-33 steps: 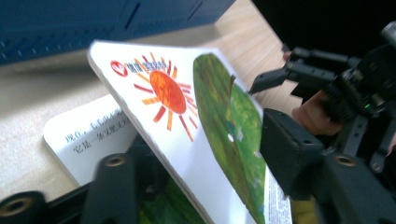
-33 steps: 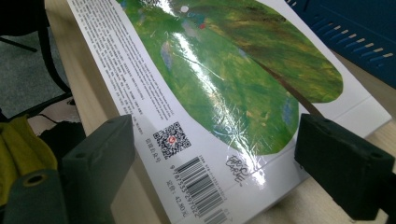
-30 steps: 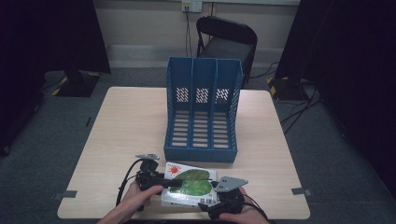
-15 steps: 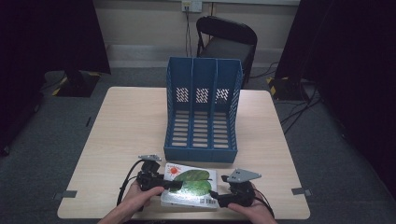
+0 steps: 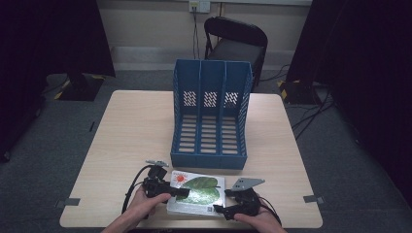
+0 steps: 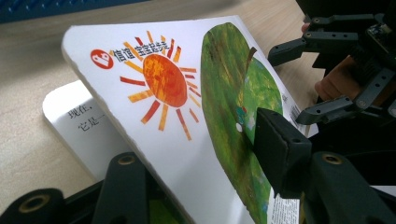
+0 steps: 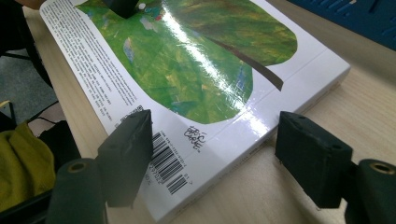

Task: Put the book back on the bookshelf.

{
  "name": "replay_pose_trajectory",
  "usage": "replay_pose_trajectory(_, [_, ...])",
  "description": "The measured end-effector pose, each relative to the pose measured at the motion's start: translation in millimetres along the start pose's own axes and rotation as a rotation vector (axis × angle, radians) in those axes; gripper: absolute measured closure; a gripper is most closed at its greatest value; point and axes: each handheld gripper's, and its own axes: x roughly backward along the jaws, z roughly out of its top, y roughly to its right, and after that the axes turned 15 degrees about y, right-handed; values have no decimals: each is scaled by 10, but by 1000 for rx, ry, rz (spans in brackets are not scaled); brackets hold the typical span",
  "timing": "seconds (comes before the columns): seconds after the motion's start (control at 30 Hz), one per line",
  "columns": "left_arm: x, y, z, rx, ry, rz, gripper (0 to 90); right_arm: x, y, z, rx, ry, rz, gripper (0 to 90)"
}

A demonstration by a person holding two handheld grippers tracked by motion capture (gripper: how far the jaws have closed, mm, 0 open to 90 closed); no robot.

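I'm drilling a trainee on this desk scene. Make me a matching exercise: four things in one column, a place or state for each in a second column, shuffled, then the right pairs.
Things:
1. book
2. file rack
3. left gripper
4. right gripper

Places or states:
A. stands at mid-table, three slots
B. jaws astride the book's barcode corner, not pressing
C. lies at the near edge, cover lifted
D. clamped on the raised cover

Pairs: 1-C, 2-A, 3-D, 4-B
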Motion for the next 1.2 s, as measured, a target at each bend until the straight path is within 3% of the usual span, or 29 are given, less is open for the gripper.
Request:
replay_pose_trajectory(0.4, [18, -50, 9, 45, 3, -22, 484, -106, -85, 21, 38, 30, 38, 282])
replay_pose_trajectory(0.6, [-4, -26, 12, 15, -15, -48, 443, -143, -85, 35, 35, 40, 60, 285])
replay_pose_trajectory(0.67, [-5, -20, 11, 12, -19, -52, 462, -150, -88, 37, 38, 40, 60, 285])
replay_pose_trajectory(0.73, [5, -23, 16, 18, -14, -85, 535, -151, -92, 36, 46, 39, 60, 286])
replay_pose_trajectory(0.93, [16, -9, 26, 13, -17, -107, 628, -145, -85, 44, 49, 17, 59, 248])
replay_pose_trajectory(1.2, [28, 30, 34, -28, -15, -112, 667, -104, -50, 68, 45, 24, 38, 243])
